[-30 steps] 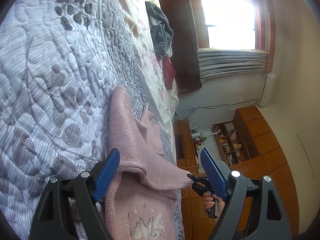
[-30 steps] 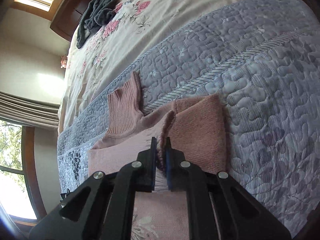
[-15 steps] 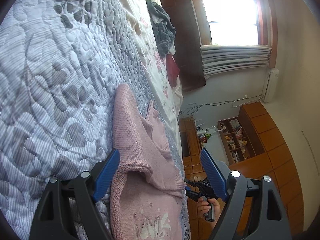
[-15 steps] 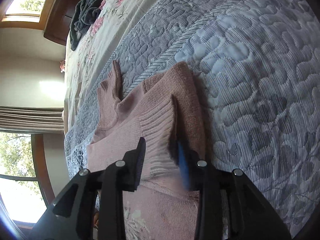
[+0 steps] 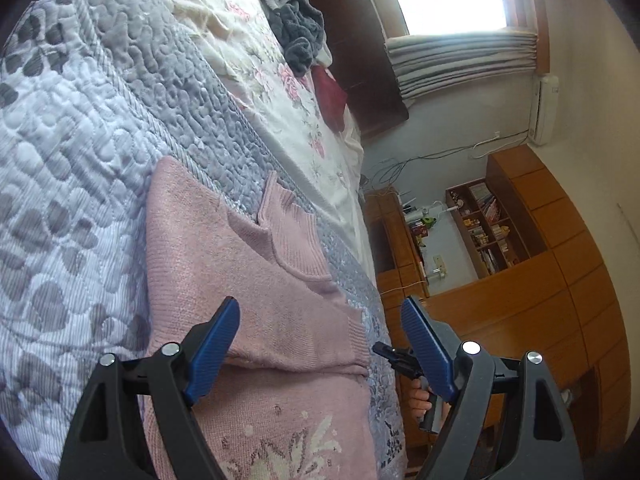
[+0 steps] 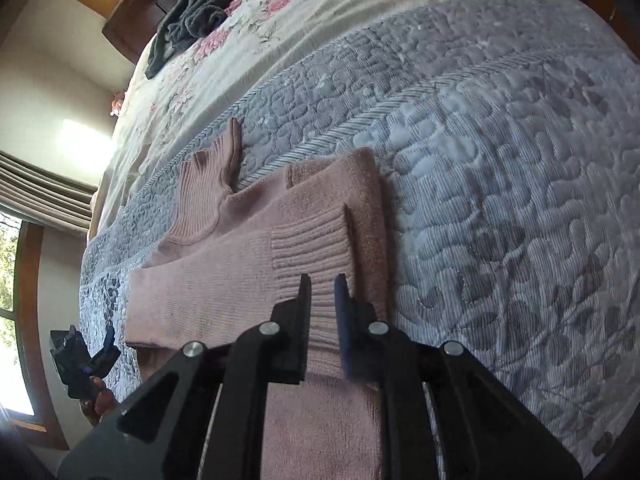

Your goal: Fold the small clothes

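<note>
A pink knit sweater (image 5: 248,264) (image 6: 240,280) lies flat on the grey quilted bedspread (image 5: 80,160) (image 6: 500,200). One sleeve is folded across its body, with the ribbed cuff (image 6: 312,248) near the sweater's right edge. My right gripper (image 6: 322,292) hovers just over that cuff. Its jaws stand a narrow gap apart with no cloth between them. My left gripper (image 5: 320,336) stands wide open over the sweater's lower body, holding nothing. In the left wrist view, the right gripper (image 5: 394,358) shows at the bed's edge, held by a hand (image 5: 418,398).
A grey crumpled garment (image 5: 296,28) (image 6: 192,16) and a red item (image 5: 330,96) lie farther up on the floral sheet (image 5: 288,112). Wooden cabinets and shelves (image 5: 520,280) stand beyond the bed's edge, under a window.
My right gripper let go of the sleeve cuff, which now lies flat across the sweater. Its jaws opened wide, then narrowed again. The left gripper rose slightly and stayed open.
</note>
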A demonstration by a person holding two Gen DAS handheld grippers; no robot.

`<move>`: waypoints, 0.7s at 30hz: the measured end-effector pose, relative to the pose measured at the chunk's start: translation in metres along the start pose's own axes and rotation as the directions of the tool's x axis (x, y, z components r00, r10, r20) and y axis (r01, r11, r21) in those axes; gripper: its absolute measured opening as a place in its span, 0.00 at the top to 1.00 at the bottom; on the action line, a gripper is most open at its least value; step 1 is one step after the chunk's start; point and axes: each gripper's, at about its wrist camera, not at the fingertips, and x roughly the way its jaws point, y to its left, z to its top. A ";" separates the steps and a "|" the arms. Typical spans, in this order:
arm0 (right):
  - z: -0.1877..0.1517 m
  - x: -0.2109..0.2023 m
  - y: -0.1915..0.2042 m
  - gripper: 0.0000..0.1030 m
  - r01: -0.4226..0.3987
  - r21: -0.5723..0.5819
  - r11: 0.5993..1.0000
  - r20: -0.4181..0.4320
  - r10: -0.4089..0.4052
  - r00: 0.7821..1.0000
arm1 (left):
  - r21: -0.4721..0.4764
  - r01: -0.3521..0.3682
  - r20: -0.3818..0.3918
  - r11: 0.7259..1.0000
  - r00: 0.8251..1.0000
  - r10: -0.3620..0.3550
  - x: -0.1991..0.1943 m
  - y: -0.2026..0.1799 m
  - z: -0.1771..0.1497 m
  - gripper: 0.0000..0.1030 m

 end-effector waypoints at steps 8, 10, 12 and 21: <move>0.005 0.039 -0.029 0.94 -0.047 0.047 0.998 -0.107 0.052 0.993 | -0.001 -0.268 -0.205 0.963 0.943 0.262 0.044 0.038 0.001 0.32; 0.010 0.026 -0.024 0.79 -0.098 0.025 0.995 -0.064 0.100 0.993 | 0.015 -0.253 -0.190 0.967 0.949 0.251 0.037 0.029 0.004 0.31; 0.015 0.023 -0.022 0.76 -0.113 0.009 0.994 -0.052 0.114 0.992 | 0.053 -0.241 -0.180 0.969 0.952 0.247 0.034 0.020 0.007 0.31; 0.058 0.032 -0.011 0.82 -0.124 -0.014 0.992 -0.085 0.122 0.989 | 0.088 -0.220 -0.207 0.972 0.950 0.234 0.078 -0.015 0.075 0.26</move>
